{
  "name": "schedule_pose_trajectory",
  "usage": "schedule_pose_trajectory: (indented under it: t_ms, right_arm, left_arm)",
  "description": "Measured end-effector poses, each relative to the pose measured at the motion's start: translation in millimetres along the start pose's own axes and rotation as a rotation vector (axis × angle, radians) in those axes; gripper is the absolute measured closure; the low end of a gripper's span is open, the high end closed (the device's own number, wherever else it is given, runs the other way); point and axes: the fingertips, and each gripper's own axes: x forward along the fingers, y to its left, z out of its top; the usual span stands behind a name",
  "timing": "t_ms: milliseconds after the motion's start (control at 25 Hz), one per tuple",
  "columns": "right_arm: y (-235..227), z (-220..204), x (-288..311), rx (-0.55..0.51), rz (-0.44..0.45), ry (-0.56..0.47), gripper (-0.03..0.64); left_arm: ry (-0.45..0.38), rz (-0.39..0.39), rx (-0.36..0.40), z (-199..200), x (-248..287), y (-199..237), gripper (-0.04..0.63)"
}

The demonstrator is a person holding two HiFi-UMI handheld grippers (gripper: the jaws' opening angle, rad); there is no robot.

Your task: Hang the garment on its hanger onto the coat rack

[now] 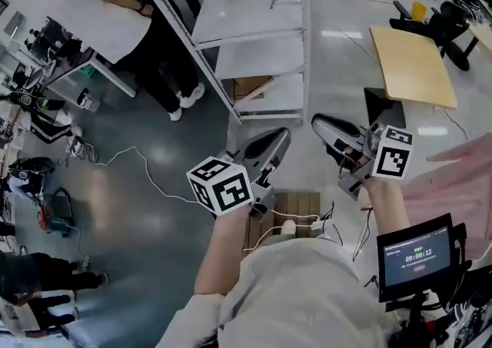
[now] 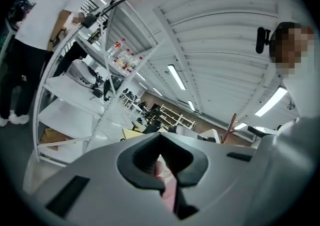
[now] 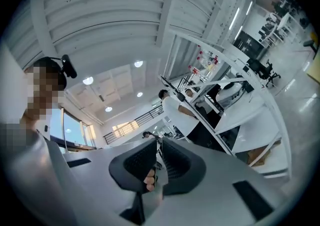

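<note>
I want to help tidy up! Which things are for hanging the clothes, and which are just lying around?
For the job:
pink garment
left gripper
right gripper

Just lying about:
white shelving
wooden board
cardboard box

the left gripper (image 1: 278, 139) and right gripper (image 1: 323, 125) have smooth grey plastic shells with a dull sheen. their marker cubes (image 1: 221, 185) look matt, printed black on white. seen in the gripper views, the pads (image 2: 142, 162) are black, rubbery and ribbed, without shine.

beyond and left of both grippers the floor (image 1: 154, 108) is dark, smooth and glossy, mirroring the ceiling lights. straight ahead of them the shelf rack (image 1: 261, 31) looks like white-painted metal, smooth and satin, and brown cardboard (image 1: 250, 87) lies on its lowest shelf. ahead and right of the right gripper, a tabletop (image 1: 415, 66) looks like pale matt wood. right of that gripper lies soft pink cloth (image 1: 461, 185).
</note>
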Motion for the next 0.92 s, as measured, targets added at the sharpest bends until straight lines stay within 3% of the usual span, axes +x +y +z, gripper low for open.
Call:
schedule_pose_trajectory:
  t_ms: [120, 240, 920]
  right_arm:
    - [-3, -18, 29, 0.036, 0.001, -0.027, 0.571]
    - [-8, -30, 49, 0.008, -0.03, -0.028, 0.571]
    - [2, -59, 83, 0.054, 0.003, -0.038, 0.572]
  left_arm:
    - [-0.032, 0.027, -0.005, 6, -29, 23, 0.589]
    - [-0.052, 0.039, -0.009, 8, -45, 40, 0.589]
    - [-0.077, 0.074, -0.032, 6, -78, 64, 0.589]
